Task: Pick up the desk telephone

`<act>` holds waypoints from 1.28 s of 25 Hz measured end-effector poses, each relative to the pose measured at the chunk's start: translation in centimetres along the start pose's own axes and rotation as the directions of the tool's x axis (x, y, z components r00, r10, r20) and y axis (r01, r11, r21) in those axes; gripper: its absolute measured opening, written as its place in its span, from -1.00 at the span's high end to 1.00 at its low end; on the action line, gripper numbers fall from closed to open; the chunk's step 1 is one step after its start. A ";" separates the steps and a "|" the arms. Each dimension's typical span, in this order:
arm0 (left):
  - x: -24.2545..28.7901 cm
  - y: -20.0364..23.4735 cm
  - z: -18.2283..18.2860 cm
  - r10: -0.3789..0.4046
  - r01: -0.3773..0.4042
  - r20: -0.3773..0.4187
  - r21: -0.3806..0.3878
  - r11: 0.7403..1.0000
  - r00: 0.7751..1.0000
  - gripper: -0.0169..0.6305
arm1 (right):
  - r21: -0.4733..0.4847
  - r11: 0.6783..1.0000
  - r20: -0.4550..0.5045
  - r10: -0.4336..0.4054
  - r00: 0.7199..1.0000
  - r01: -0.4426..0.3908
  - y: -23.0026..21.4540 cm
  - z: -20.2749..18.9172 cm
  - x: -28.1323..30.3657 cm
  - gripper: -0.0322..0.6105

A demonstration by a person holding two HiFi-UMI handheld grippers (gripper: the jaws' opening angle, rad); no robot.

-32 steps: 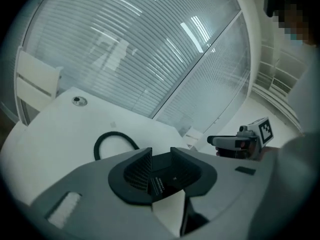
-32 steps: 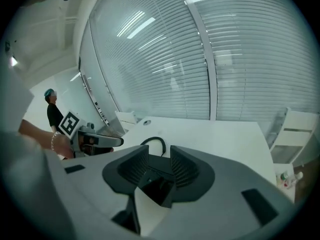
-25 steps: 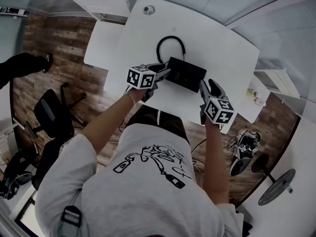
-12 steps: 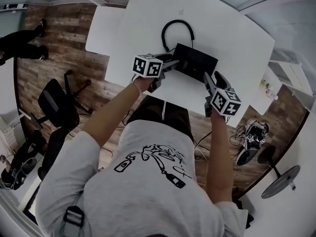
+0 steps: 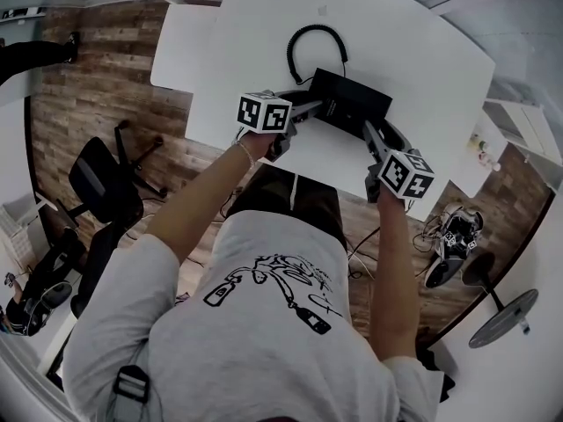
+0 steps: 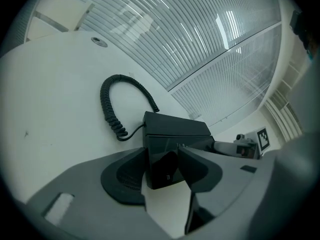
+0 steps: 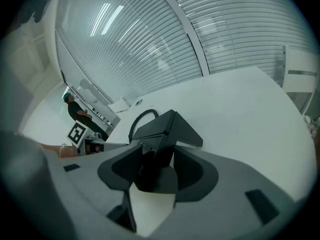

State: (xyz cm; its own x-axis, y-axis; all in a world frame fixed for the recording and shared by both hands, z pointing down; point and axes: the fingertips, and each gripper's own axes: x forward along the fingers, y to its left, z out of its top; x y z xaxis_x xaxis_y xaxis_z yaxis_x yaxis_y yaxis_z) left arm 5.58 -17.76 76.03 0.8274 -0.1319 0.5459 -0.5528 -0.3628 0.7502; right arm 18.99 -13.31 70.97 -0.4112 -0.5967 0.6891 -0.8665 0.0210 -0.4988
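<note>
Lt grey short-sleeve T-shirt point(image 5: 176, 341), black line-art print point(image 5: 273, 293) on back. Black plastic strap buckle point(image 5: 130, 383) at L shoulder. Thin pale bracelet point(image 5: 242, 153) by left hand point(image 5: 262, 142). Dk trousers point(image 5: 273, 196) below shirt hem.

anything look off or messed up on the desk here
Nothing stands out. The phone sits roughly square on the table, with its coiled cord looped behind it. Nothing looks spilled or broken.
</note>
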 end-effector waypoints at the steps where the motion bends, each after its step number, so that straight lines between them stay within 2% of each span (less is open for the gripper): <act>1: -0.1 -0.1 0.0 0.006 -0.006 -0.002 0.001 1.000 1.000 0.36 | 0.006 1.000 0.002 0.001 1.000 -0.001 0.1 0.1 -0.1 0.31; 6: -0.9 -1.0 0.4 0.009 -0.009 0.021 -0.008 1.000 1.000 0.36 | 0.007 1.000 0.024 0.017 1.000 -0.017 0.9 0.9 -1.1 0.32; 13: -3.1 -3.9 2.1 0.020 -0.023 0.056 0.053 0.998 0.998 0.36 | 0.008 0.999 0.073 0.037 0.997 -0.037 2.4 2.6 -3.3 0.32; 32: -10.3 -13.0 8.5 0.013 -0.038 0.225 0.107 0.994 0.974 0.36 | -0.077 0.990 0.178 0.129 0.976 -0.117 8.7 11.3 -10.9 0.32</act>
State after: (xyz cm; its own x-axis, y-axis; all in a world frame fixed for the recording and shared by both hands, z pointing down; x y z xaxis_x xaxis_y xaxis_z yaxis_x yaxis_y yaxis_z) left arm 5.10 -19.54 57.49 0.8212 -0.3406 0.4578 -0.5701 -0.4540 0.6848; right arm 19.15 -15.70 53.25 -0.4628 -0.7219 0.5144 -0.8316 0.1528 -0.5339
